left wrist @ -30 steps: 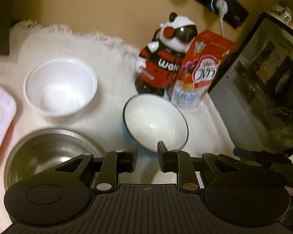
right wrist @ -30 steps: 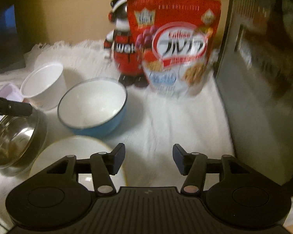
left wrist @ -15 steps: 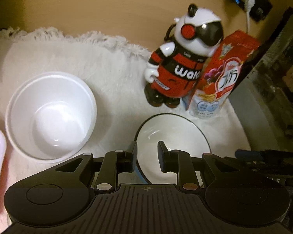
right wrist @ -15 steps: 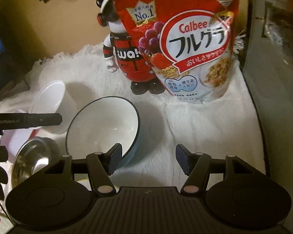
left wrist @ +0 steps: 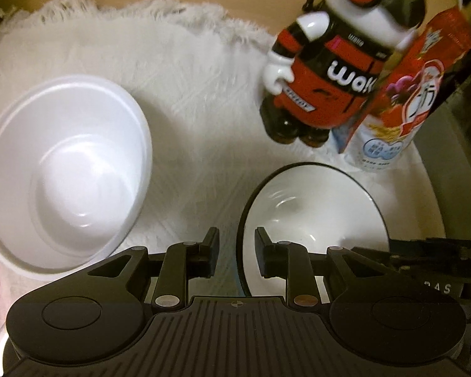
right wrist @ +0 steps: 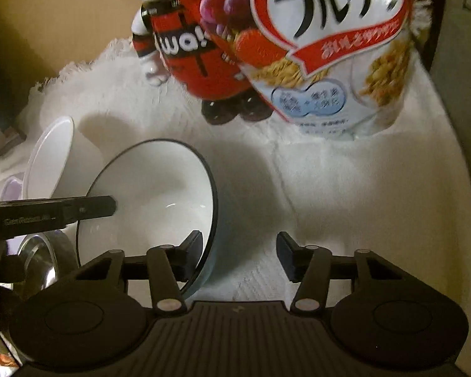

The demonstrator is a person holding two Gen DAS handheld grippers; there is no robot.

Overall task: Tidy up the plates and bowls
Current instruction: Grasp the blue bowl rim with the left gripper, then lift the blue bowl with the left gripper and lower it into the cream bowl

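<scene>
A blue bowl (left wrist: pixel 314 216) with a white inside and dark rim sits on the white cloth. My left gripper (left wrist: pixel 237 251) straddles its left rim, one finger inside and one outside. Its jaws are opening and the pads stand clear of the rim. My right gripper (right wrist: pixel 240 253) straddles the same blue bowl's (right wrist: pixel 154 194) right rim. Its jaws are closing, the outer finger still apart from the wall. A white plastic bowl (left wrist: pixel 66 172) stands to the left. A steel bowl (right wrist: pixel 44 257) lies at the near left.
A red and black robot figure (left wrist: pixel 329 72) and a cereal bag (right wrist: pixel 329 47) stand close behind the blue bowl. The fringed white cloth (left wrist: pixel 188 78) covers the surface. A dark appliance wall (right wrist: pixel 461 125) rises on the right. A pale lilac container (right wrist: pixel 12 185) peeks out far left.
Both grippers moved forward and down onto the blue bowl and now straddle opposite rims. The right jaws narrowed. The steel bowl slipped out of the left wrist view.
</scene>
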